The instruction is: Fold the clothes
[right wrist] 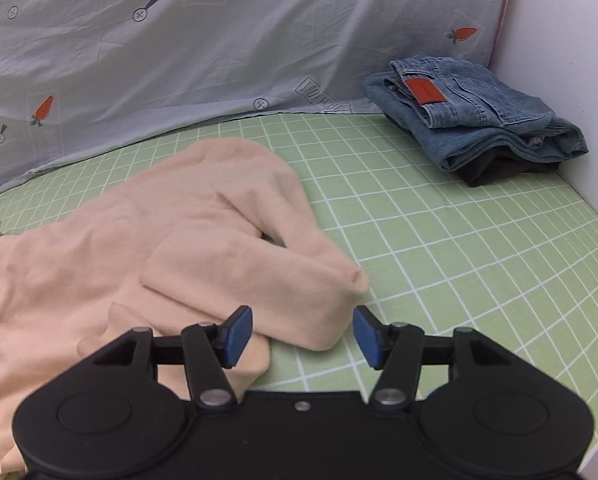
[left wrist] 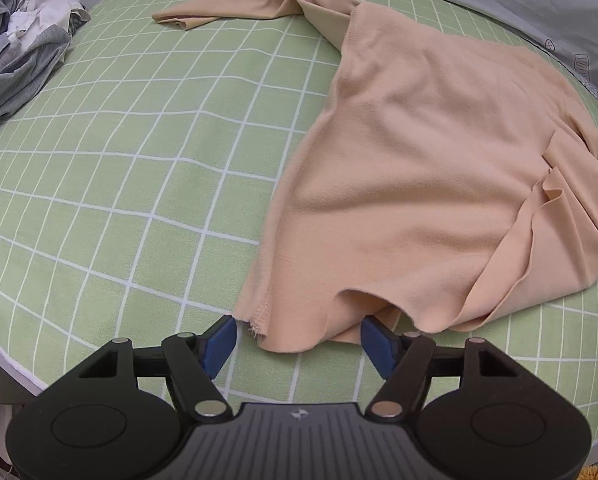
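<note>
Laid out on a bed with a green checked sheet (left wrist: 119, 184) is a peach long-sleeved top (left wrist: 419, 168), mostly flat but not yet folded. One sleeve (left wrist: 235, 6) stretches away to the far left, well apart from the body; the other sleeve (right wrist: 259, 276) is doubled back over the right side of the garment.

From the left wrist view, the left gripper (left wrist: 297, 338) hovers at the near hem, its blue pads spread wide with the frayed hem corner (left wrist: 255, 320) just between them, gripping nothing. From the right wrist view, the right gripper (right wrist: 303, 330) is likewise wide open and empty-handed, its pads straddling the near end of the folded-back sleeve without closing on it.

This looks like the start of the fold: both claws lined up on the near edge, about to pinch. The next move probably calls for closing on the hem and sleeve together, then carrying the cloth evenly so it does not bunch.

No baskets or bins are in view. Finished pieces sit loose on the bed: folded blue jeans (right wrist: 475, 108) atop a dark folded garment (right wrist: 499, 168) in the far right corner by the wall. A rumpled pile of grey and white clothes (left wrist: 23, 40) waits at the far left. A pale carrot-print quilt (right wrist: 219, 48) lies along the back.
</note>
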